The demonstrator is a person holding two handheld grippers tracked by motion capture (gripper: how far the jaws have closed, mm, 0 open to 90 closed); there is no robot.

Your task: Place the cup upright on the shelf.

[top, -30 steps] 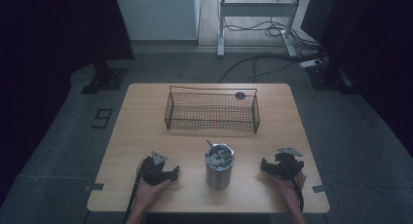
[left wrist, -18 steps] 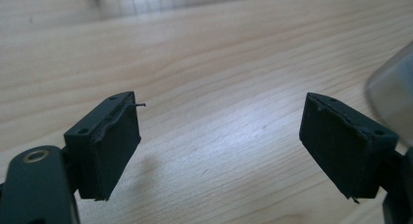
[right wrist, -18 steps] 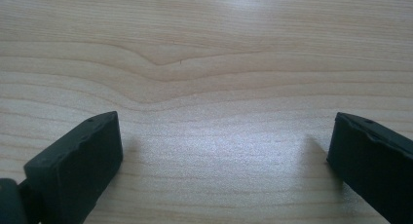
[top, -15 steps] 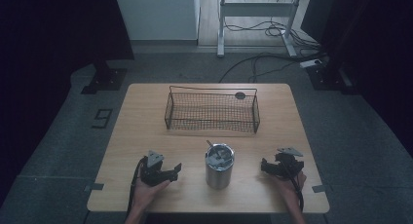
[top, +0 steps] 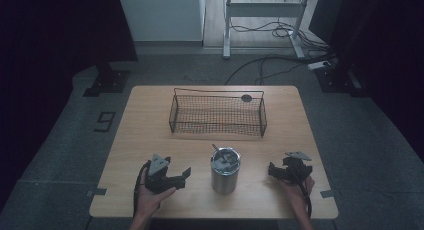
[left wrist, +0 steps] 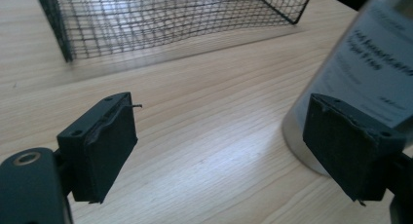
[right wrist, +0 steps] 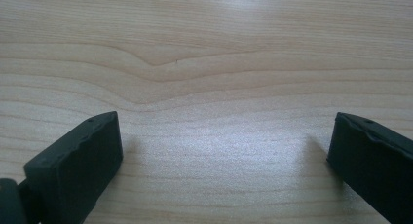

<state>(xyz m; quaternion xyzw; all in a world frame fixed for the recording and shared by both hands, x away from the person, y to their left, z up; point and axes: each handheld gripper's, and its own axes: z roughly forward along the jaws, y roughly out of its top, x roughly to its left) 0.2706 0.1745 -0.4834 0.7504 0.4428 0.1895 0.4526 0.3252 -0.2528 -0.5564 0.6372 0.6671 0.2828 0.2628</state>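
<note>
Though beside tumbler (top: 224, 170), jaws wide, empty.

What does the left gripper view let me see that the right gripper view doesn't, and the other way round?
Left gripper view alone: the wire mesh basket at the far end and the steel tumbler, with a printed label, beside one jaw of the left hand-held gripper.

Right gripper view alone: the right hand-held gripper, with bare wood between its jaws.

Both share: the wooden table and a pair of black jaws standing wide open with nothing between them.
</note>
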